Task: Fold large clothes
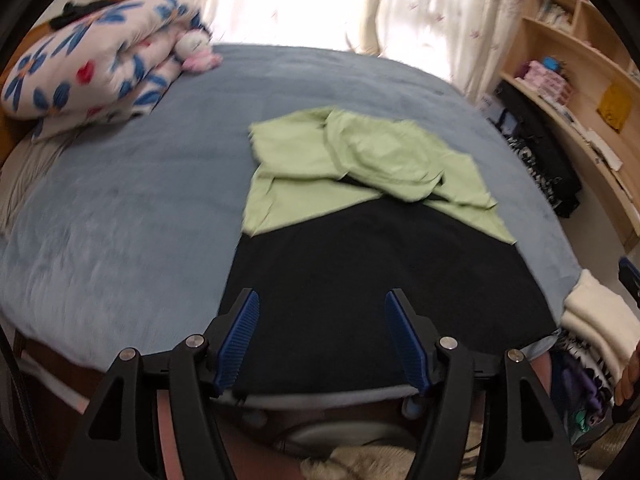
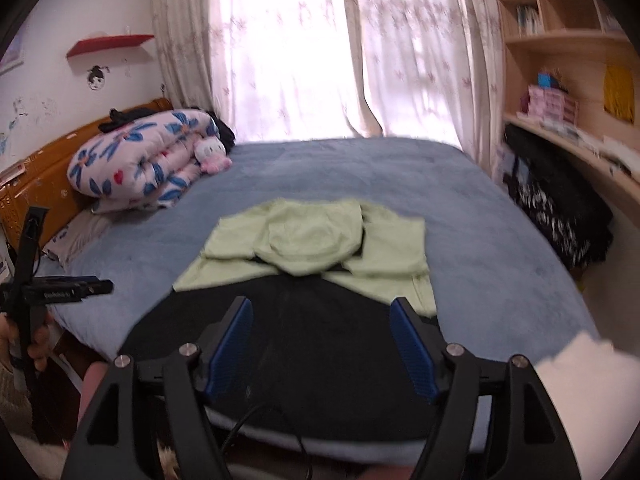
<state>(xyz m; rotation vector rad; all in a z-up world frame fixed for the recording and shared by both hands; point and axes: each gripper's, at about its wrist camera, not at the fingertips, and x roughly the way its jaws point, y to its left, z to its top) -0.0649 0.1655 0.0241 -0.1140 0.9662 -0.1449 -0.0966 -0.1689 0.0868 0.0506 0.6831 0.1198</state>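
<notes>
A large garment lies flat on the blue bed [image 1: 120, 208]. Its upper part is light green [image 1: 360, 160] with the hood and sleeves folded in, and its lower part is black [image 1: 380, 272], reaching the bed's near edge. It also shows in the right wrist view, green part [image 2: 312, 240] and black part [image 2: 320, 340]. My left gripper [image 1: 322, 304] is open and empty above the black part near the bed's edge. My right gripper [image 2: 322, 308] is open and empty above the black part too. The left gripper's body shows at the left of the right wrist view [image 2: 56, 284].
A rolled flowered quilt [image 1: 92, 64] and a plush toy [image 1: 198, 50] lie at the bed's far left by the wooden headboard [image 2: 36, 172]. A folded white cloth pile [image 1: 596, 316] sits at the bed's near right corner. Shelves [image 2: 560, 60] and a black bag [image 2: 560, 208] stand on the right. Curtains hang behind.
</notes>
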